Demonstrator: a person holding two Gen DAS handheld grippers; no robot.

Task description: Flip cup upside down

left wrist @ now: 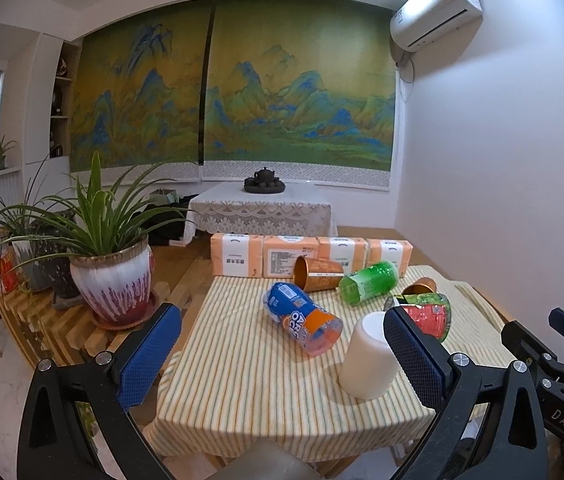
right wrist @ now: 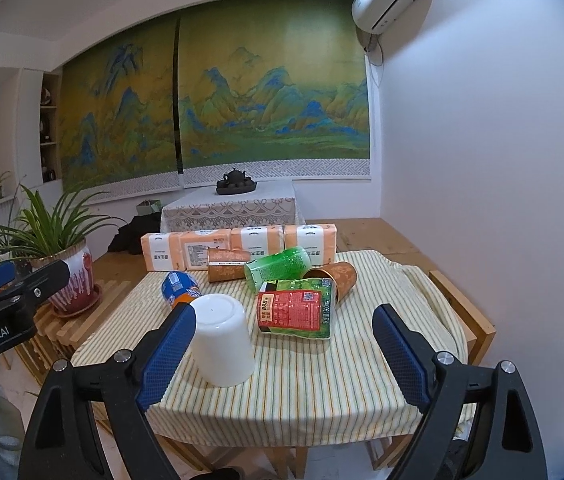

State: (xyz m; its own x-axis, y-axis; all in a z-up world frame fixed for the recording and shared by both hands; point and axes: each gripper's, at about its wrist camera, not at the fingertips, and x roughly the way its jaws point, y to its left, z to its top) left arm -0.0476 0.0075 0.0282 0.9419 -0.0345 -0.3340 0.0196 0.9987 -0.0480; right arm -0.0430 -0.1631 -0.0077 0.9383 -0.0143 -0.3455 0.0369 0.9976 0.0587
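Observation:
A white cup (left wrist: 368, 360) stands upside down, base up, on the striped tablecloth (left wrist: 241, 380) near the table's front. It also shows in the right wrist view (right wrist: 223, 344). My left gripper (left wrist: 282, 360) is open and empty; its right finger is close beside the cup, apart from it. My right gripper (right wrist: 284, 354) is open and empty; its left finger is in front of the cup's left side. Two copper cups (right wrist: 227, 264) (right wrist: 336, 276) lie on their sides further back.
Lying on the cloth are a blue-orange bottle (left wrist: 302, 318), a green bottle (left wrist: 370, 282) and a red-green bottle (right wrist: 296, 308). Orange tissue packs (left wrist: 310, 254) line the far edge. A potted plant (left wrist: 111, 280) stands left of the table. The white wall is to the right.

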